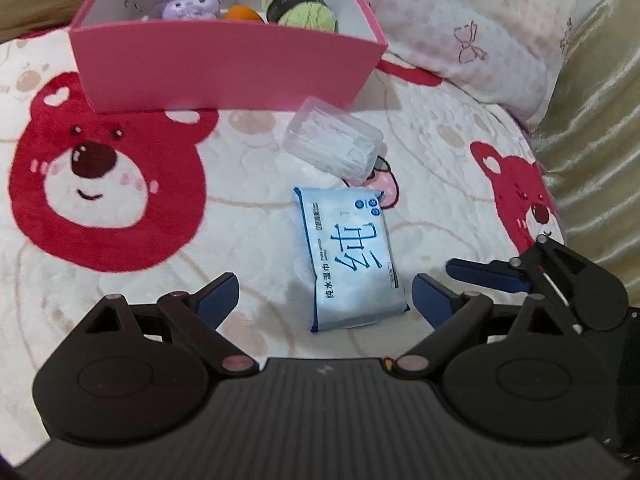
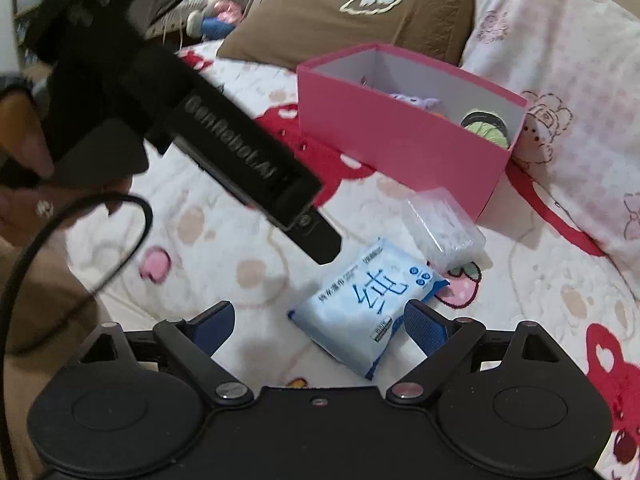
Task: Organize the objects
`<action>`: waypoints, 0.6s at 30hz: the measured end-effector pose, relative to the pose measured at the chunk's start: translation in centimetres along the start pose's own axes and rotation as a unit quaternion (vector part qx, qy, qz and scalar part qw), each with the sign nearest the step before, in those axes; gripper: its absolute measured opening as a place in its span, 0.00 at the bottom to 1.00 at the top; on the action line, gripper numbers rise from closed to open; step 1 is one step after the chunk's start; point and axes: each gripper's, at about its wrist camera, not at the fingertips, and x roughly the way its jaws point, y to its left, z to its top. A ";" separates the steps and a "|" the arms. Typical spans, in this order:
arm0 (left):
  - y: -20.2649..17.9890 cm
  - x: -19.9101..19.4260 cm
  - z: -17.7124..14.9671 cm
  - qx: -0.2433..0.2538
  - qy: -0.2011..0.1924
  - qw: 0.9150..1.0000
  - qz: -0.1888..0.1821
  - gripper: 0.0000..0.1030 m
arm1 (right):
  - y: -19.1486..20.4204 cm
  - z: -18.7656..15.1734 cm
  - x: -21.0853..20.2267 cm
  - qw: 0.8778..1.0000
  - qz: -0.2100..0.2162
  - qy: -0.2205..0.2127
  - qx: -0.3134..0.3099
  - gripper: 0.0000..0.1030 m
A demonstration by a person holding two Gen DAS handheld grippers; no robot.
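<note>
On the blanket (image 1: 120,288) ahead of me lies a pack of wet wipes (image 1: 350,258), flat, between the spread fingers of my left gripper (image 1: 326,294). Just beyond its far end, slightly right, a clear plastic box of cotton swabs (image 1: 334,142) lies tilted on the blanket, near the wipes. Farther still stands an open box (image 1: 224,68); inside it sit a plush toy (image 1: 192,6) at left, a ball of yarn (image 1: 302,4) at right, and a small round thing between them. A pillow (image 1: 472,28) lies right of the open box. My right gripper (image 1: 488,276) sits just right of the wipes, and the pack's near end lies between its spread fingers.
</note>
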 end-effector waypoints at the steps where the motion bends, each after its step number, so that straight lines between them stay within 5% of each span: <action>1: 0.0 0.3 -0.1 0.000 0.002 1.000 -0.001 0.90 | 0.1 -0.3 0.4 1.000 -0.004 0.003 -0.009 0.89; 14: 1.3 3.6 -2.1 -0.039 0.022 0.999 -0.030 0.63 | -1.5 -3.0 4.7 0.999 -0.028 0.035 -0.013 0.79; 18: 1.5 4.4 -2.5 -0.046 0.037 0.998 -0.026 0.51 | -2.2 -3.0 5.4 0.999 0.002 0.044 0.010 0.62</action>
